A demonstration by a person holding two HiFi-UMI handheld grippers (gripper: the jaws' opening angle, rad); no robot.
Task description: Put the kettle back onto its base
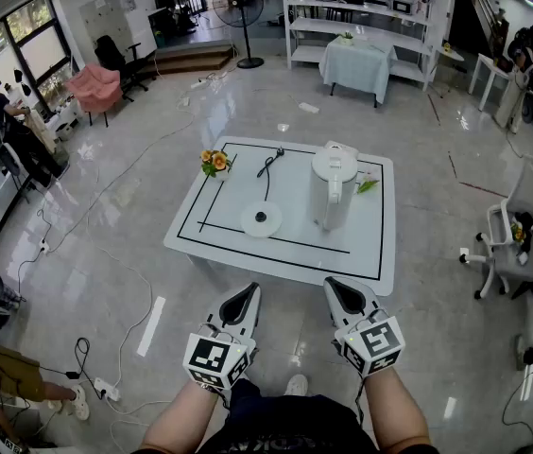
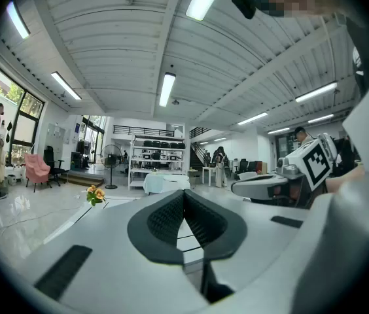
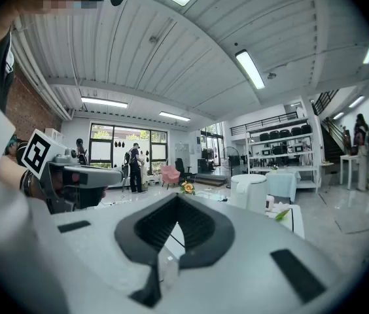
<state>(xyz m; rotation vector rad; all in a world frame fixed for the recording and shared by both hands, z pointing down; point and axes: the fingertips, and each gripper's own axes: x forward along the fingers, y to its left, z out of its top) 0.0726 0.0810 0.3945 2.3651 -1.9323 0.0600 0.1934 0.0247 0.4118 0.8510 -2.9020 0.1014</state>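
The low table point(image 1: 282, 270) carried the white kettle point(image 1: 333, 185) upright, beside its round base point(image 1: 262, 219) (not on it). The left gripper point(image 1: 245, 296) and right gripper point(image 1: 338, 291) hovered before the table, jaws closed together, empty.

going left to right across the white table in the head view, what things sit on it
small bunch of yellow and orange flowers → round white kettle base → white plastic electric kettle → small green leafy sprig
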